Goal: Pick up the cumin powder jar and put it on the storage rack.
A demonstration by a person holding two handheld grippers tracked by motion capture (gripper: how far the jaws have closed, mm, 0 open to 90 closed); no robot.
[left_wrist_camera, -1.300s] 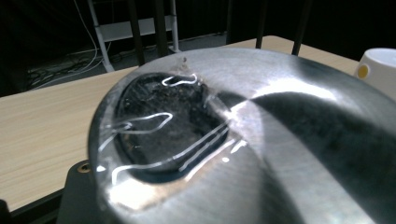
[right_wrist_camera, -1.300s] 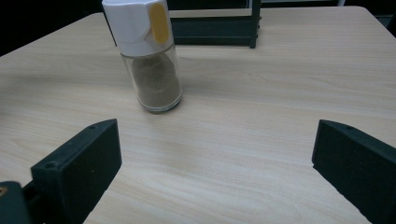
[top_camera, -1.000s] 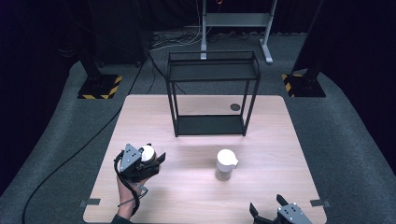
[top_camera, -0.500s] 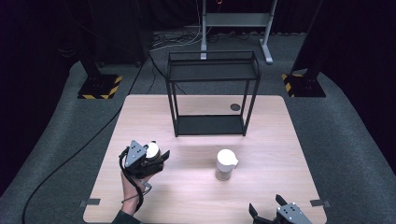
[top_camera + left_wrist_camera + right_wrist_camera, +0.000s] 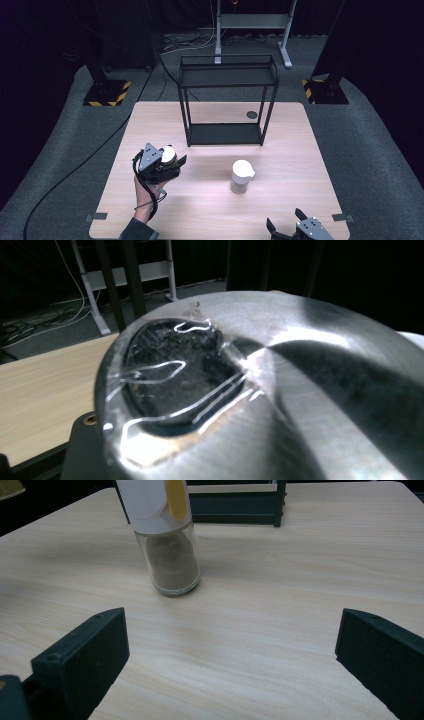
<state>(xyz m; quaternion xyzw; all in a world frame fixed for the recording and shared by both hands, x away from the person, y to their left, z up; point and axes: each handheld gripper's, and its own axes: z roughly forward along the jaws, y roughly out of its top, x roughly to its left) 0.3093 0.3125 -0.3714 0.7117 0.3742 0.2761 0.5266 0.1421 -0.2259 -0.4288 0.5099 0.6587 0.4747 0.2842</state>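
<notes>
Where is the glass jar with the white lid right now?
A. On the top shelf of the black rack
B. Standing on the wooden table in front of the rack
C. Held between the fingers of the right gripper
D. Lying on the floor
B: the jar stands upright on the table, in front of the rack and apart from the open right gripper.

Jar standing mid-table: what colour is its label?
White with a yellow stripe on the jar, clearest in the right gripper view.

We are holding the left tool [image 5: 170, 162] raised at the near left, clamping a round metal can [image 5: 260, 390]; our right tool [image 5: 292, 230] is sitting low, jaws spread wide.
</notes>
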